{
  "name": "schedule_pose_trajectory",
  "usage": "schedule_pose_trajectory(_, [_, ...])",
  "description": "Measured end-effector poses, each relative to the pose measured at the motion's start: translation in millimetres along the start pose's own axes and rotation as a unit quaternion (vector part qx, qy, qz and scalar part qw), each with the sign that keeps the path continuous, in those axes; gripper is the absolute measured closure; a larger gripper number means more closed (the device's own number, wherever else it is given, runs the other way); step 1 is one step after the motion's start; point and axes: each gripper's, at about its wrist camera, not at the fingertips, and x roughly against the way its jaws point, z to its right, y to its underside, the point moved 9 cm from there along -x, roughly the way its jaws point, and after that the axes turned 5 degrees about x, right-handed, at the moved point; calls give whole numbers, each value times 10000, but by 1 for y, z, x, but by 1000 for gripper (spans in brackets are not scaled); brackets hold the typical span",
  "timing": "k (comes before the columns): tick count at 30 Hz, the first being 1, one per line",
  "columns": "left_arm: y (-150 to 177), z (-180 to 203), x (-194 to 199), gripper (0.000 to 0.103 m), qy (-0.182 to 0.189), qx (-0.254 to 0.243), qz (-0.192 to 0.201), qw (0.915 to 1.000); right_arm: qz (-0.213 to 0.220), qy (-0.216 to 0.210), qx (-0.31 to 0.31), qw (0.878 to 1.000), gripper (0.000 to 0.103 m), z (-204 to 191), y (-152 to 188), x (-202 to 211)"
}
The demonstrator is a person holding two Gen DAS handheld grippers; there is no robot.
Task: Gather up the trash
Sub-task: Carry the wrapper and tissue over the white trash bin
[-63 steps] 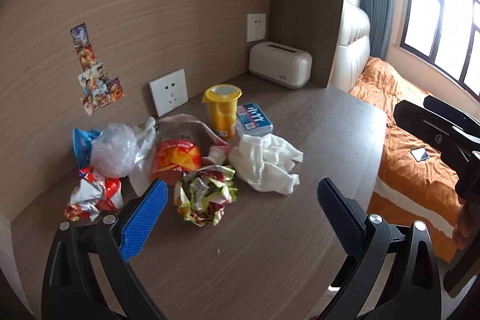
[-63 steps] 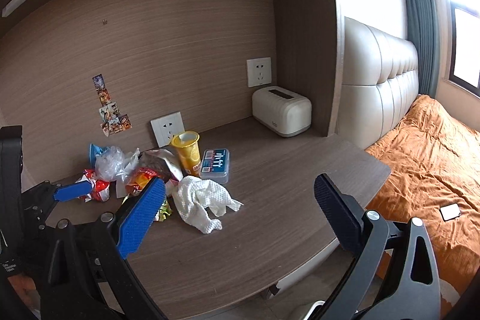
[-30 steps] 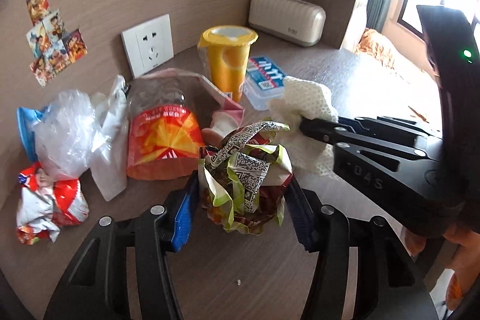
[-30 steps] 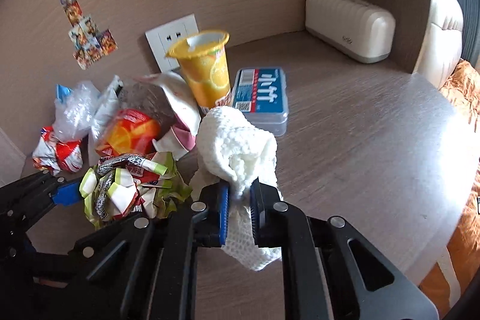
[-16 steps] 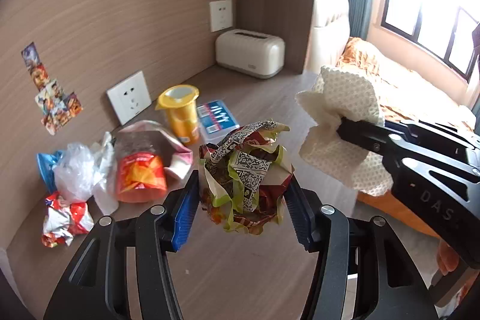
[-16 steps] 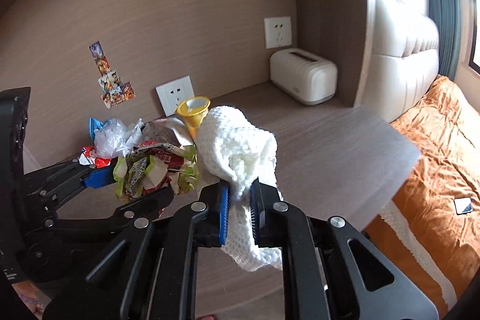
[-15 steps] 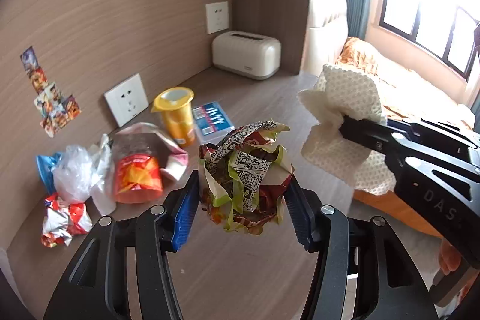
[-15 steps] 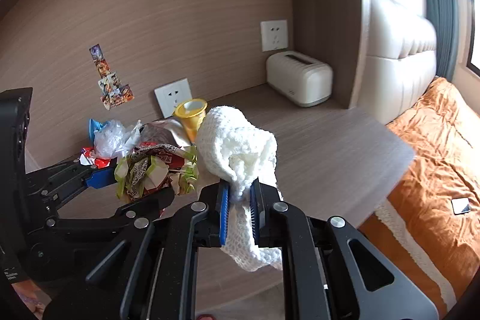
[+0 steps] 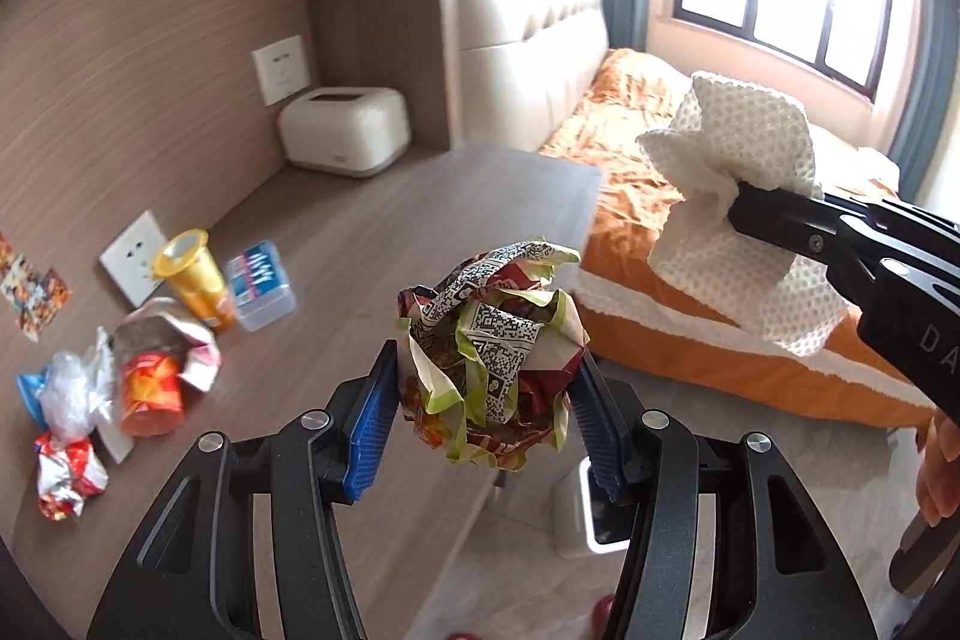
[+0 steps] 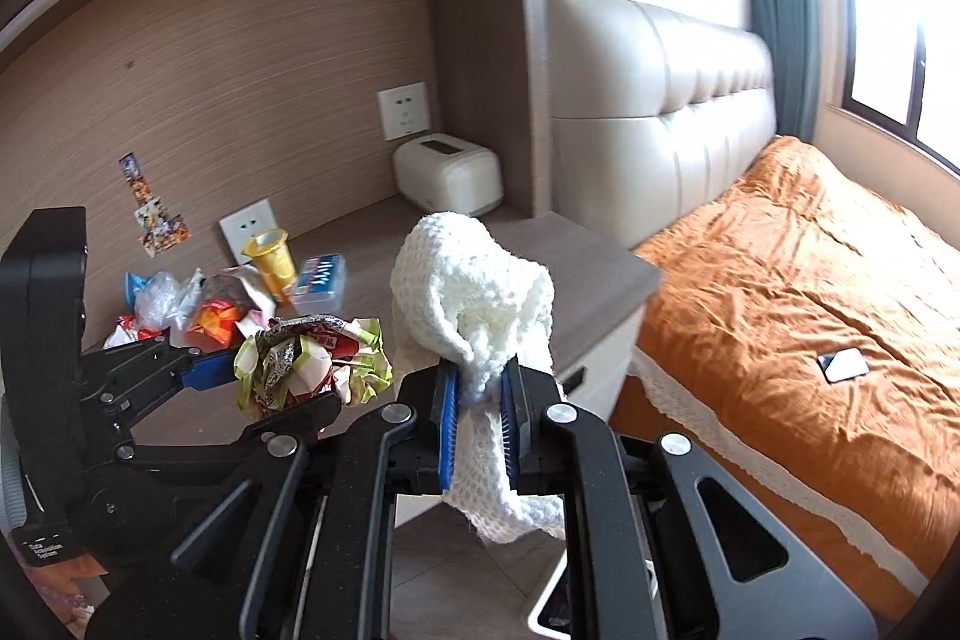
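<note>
My left gripper [image 9: 486, 388] is shut on a crumpled green, red and white snack wrapper [image 9: 489, 352] and holds it in the air past the desk's front edge. It also shows in the right wrist view [image 10: 309, 358]. My right gripper [image 10: 479, 415] is shut on a crumpled white paper towel [image 10: 474, 304], held up to the right of the wrapper; the towel also shows in the left wrist view [image 9: 744, 220]. More trash lies on the wooden desk [image 9: 372, 244]: an orange snack bag [image 9: 150, 388], a clear plastic bag [image 9: 72, 388], a red-white wrapper [image 9: 63, 475].
A yellow cup [image 9: 195, 277], a blue-labelled plastic box [image 9: 261, 283] and a white toaster-like box [image 9: 345, 139] stand on the desk. A bed with an orange cover [image 10: 810, 316] lies to the right. A white bin [image 9: 585, 514] stands on the floor below the desk's edge.
Both grippers, each holding its trash, have drawn back and swung right, away from the desk towards the bed and floor. The pile on the desk looks smaller and farther.
</note>
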Motion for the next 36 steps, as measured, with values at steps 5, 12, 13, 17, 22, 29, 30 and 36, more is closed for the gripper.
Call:
schedule_pose_trajectory(5, [7,48,-12,49,243,-284,-139,9992,-79,215,-254,9994,89,37,21,13])
schedule_pose_trajectory(12, [29,106,-38,49,581,-576,-461,9956,-259,441,-592,9969,89,81,56,23])
schedule_pose_trajectory(13, [33,115,-44,49,674,-588,-533,9946,-300,475,-632,9964,89,87,62,23])
schedule_pose_trajectory(17, [56,139,-69,49,892,-653,-810,9906,-544,586,-818,9934,89,108,90,15])
schedule_pose_trajectory(22, [98,161,-113,49,995,-771,-1214,9846,-985,609,-1020,9880,89,129,140,-11])
schedule_pose_trajectory(29, [170,188,-189,49,1188,-862,-1750,9736,-1656,568,-1327,9756,89,156,226,-71])
schedule_pose_trajectory(30, [186,191,-205,49,1207,-874,-1891,9706,-1755,557,-1382,9731,89,161,242,-82])
schedule_pose_trajectory(36, [250,202,-275,48,1229,-849,-2377,9598,-2290,559,-1529,9597,87,177,323,-143])
